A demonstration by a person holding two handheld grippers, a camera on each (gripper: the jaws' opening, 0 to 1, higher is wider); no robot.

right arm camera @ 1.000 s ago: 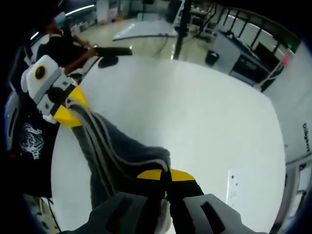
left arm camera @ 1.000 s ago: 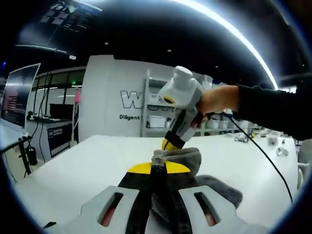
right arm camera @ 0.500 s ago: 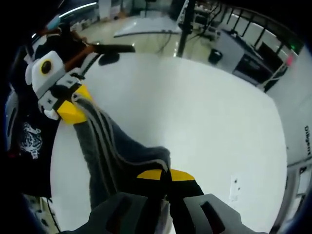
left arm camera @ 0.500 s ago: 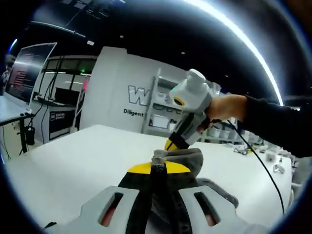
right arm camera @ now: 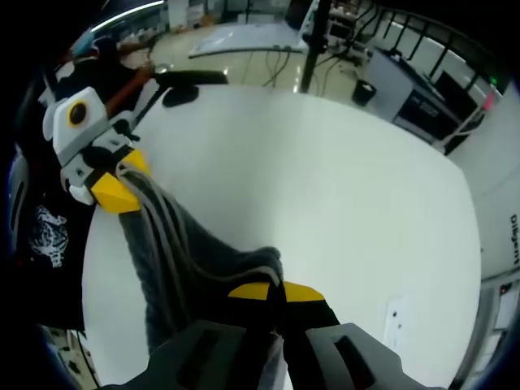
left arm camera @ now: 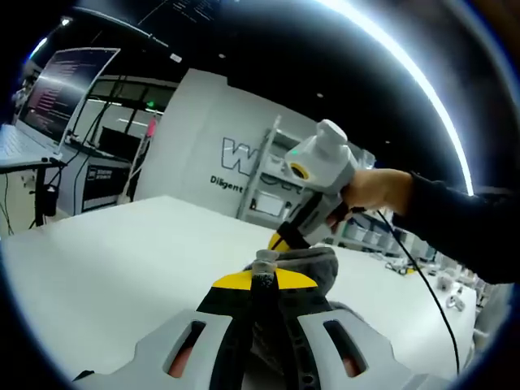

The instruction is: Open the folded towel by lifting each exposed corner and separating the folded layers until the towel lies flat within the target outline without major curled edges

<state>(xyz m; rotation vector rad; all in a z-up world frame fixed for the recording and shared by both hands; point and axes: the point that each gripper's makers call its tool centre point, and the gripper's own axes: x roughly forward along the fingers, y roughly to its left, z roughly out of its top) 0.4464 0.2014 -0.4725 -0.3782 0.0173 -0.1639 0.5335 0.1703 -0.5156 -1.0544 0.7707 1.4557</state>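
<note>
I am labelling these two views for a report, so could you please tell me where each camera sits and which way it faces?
Left gripper view: rides on the left tool, looking level across the table toward a lab wall; its own jaws pinch the towel, with the right tool and a hand ahead.
Right gripper view: rides on the right tool, looking down on the table; its jaws pinch the towel, with the left tool beyond.
Shared: towel, table, both tools.

Grey towel (right arm camera: 175, 244) with pale stripes, lifted off white table (right arm camera: 325, 187), stretched and drooping between two clamped corners, still bunched.
</note>
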